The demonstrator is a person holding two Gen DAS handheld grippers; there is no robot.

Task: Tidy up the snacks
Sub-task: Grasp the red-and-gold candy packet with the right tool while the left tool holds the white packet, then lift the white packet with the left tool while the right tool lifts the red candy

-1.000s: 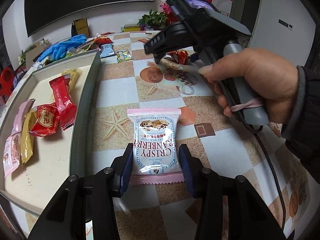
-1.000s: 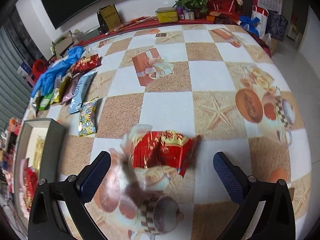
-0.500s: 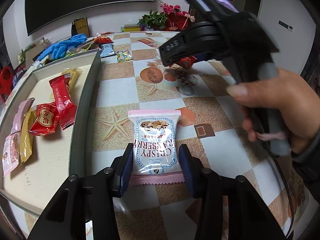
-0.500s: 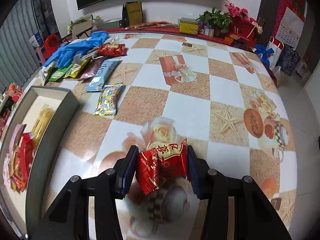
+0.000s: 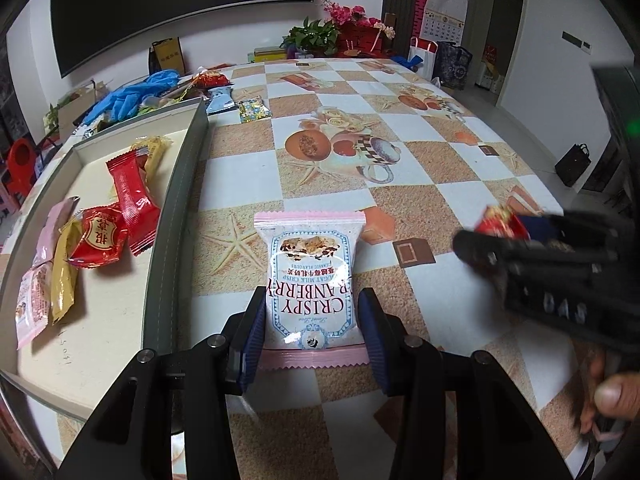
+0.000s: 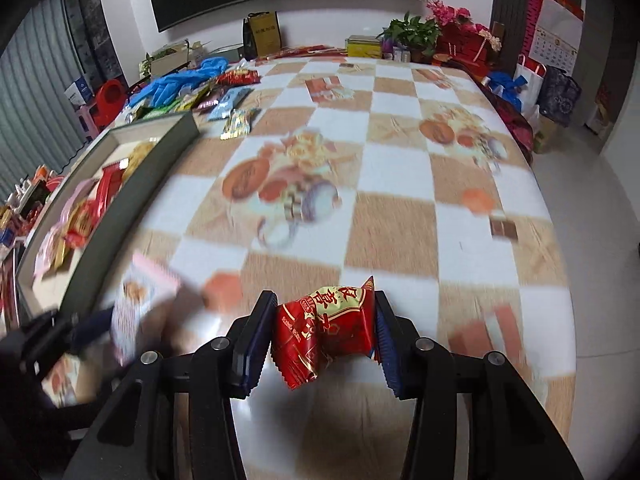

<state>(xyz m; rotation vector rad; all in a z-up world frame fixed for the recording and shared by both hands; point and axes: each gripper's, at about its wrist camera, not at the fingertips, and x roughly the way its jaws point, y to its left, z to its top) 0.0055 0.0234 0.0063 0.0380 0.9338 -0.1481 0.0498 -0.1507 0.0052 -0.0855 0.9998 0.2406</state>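
Now, from left to right:
Tray (image 5: 182, 184): set along the table's left edge; several snacks are held inside it, among them a red bar (image 5: 132, 208), a red pack (image 5: 98, 238), a yellow pack (image 5: 64, 276) and a pink pack (image 5: 30, 308).
Far pile: loose snacks and blue gloves (image 5: 132, 92) are seen beyond the tray's far end (details too small to tell).
Left gripper (image 5: 312, 322): clenched on the cranberry pack (image 5: 310, 280), with a blue pad pressed to each long side; the pack is lying flat on the table (image 5: 440, 200), just right of the tray.
Right gripper (image 6: 320, 340): clenched on the red snack (image 6: 326, 332), which is crumpled between the pads and held clear of the table (the view is blurred).
Person's hand (image 5: 612, 400): seen at the lower right of the left view, wrapped on the right gripper's handle.
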